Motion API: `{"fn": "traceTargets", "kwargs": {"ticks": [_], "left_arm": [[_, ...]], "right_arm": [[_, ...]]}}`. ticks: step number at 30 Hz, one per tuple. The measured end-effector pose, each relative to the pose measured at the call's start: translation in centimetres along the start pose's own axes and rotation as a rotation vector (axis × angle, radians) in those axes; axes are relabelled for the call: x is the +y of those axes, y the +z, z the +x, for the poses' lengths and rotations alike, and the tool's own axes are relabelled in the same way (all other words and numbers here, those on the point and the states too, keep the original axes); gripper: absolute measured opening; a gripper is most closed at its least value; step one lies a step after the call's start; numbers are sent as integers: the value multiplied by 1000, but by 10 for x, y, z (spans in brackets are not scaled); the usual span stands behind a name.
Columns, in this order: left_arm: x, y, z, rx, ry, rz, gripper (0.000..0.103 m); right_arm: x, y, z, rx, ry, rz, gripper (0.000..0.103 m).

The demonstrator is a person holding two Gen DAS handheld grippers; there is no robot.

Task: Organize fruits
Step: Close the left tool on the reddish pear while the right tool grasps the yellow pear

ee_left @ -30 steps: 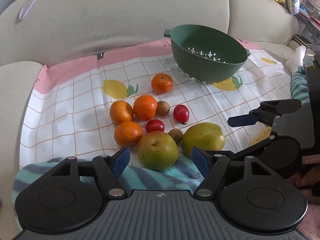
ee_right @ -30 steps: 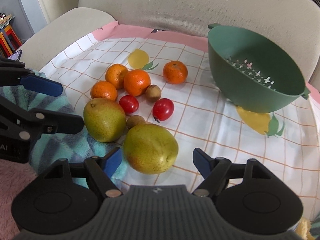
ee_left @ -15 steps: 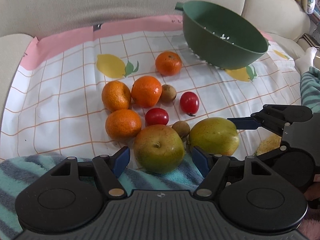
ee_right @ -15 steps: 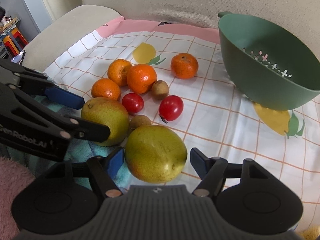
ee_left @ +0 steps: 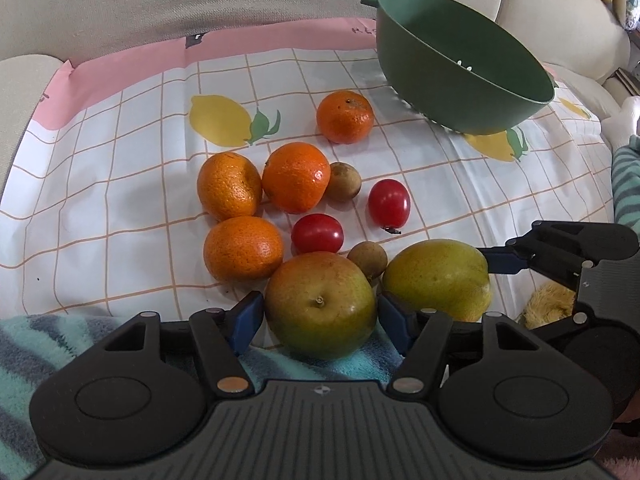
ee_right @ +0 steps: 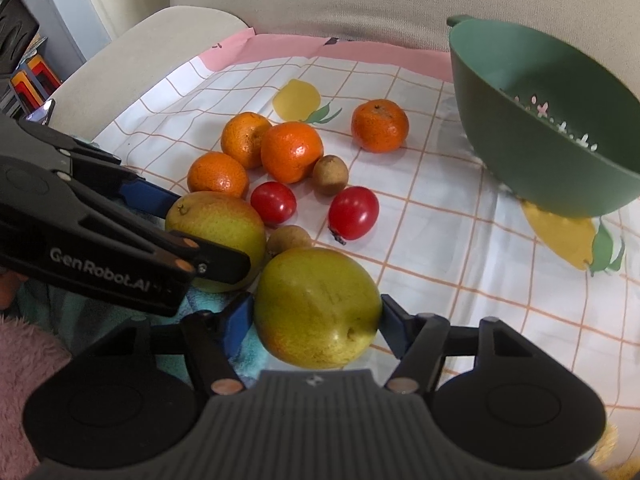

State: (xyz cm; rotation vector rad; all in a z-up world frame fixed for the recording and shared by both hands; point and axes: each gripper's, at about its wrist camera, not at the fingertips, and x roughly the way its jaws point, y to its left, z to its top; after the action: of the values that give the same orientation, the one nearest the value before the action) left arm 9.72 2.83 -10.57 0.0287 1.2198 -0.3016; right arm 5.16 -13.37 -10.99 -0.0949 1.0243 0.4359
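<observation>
Pears first, one sitting between the jaws of each set of tongs. The left gripper (ee_left: 320,316) straddles the left pear (ee_left: 320,304), stem facing the camera, the fruit dead centre; its jaws have just been closing, and a sliver of gap shows beside the left pad while the right pad looks to be at the skin, so I judge it not yet clamped. The right gripper (ee_right: 316,320) has also just been closing, and its blue pads look pressed against both flanks of the right pear (ee_right: 318,306), which lies with its long axis across the jaws. Each hand is nearest its own pear; the two fruits sit just beside each other, with a small brown fruit (ee_left: 367,258) touching between them just beyond. Further out from the tongs lie two red tomatoes (ee_left: 317,233), then four tangerines (ee_left: 295,177) on the checked cloth (ee_left: 120,184). Farthest, ahead and to the right of both tongs, the green colander (ee_left: 460,64) tilts, empty, well apart from the pears; the right hand looks the nearer to it
</observation>
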Motion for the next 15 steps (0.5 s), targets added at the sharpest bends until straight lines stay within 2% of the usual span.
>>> {"fn": "traceTargets", "kwargs": {"ticks": [15], "left_arm": [[-9,-4,-2,-4,50,22,72]], "right_arm": [[0,-8,-6,-26,-7,15,63]]}}
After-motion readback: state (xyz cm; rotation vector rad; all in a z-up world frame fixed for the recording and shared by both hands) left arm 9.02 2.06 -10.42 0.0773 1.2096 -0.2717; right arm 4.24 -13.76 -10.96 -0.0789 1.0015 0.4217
